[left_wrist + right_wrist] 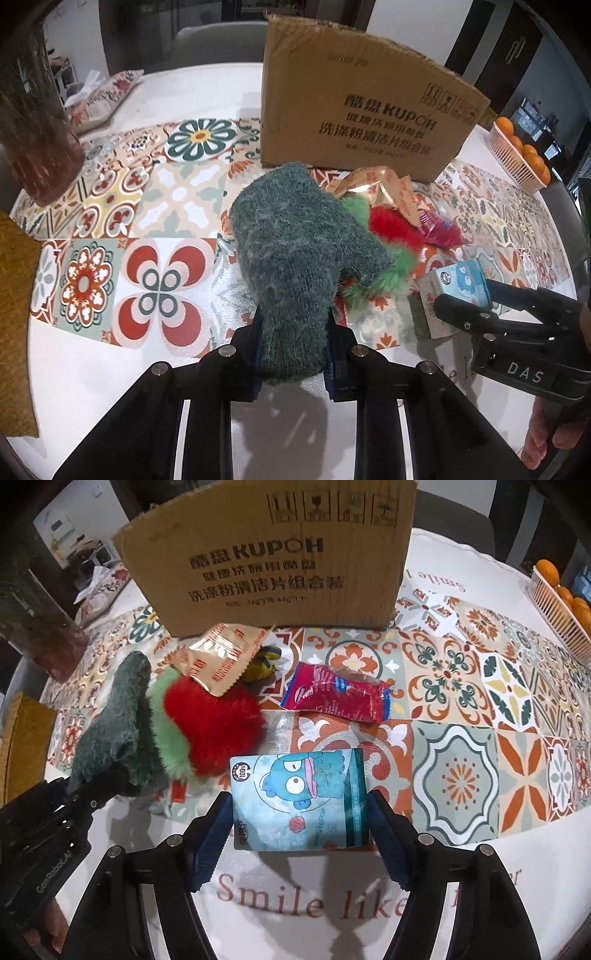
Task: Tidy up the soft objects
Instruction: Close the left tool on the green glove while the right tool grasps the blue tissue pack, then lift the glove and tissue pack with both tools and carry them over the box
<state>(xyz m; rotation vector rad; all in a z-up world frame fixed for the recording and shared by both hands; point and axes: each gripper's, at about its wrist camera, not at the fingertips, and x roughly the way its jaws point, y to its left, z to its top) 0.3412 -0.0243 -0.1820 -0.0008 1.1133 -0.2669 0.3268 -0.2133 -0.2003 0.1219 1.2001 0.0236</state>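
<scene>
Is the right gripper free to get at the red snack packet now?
Probably not: the right gripper is shut on the blue tissue pack, though the red snack packet lies uncovered ahead.

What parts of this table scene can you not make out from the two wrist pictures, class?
- Inside of the brown cardboard box: both views show only its outer wall.
- Small yellow-and-blue item: right view, mostly under the gold foil packet.
- Fluffy red-and-green plush: left view, largely hidden by the dark green knitted cloth.
- Orange fruit basket: cut off by the frame edge.
</scene>
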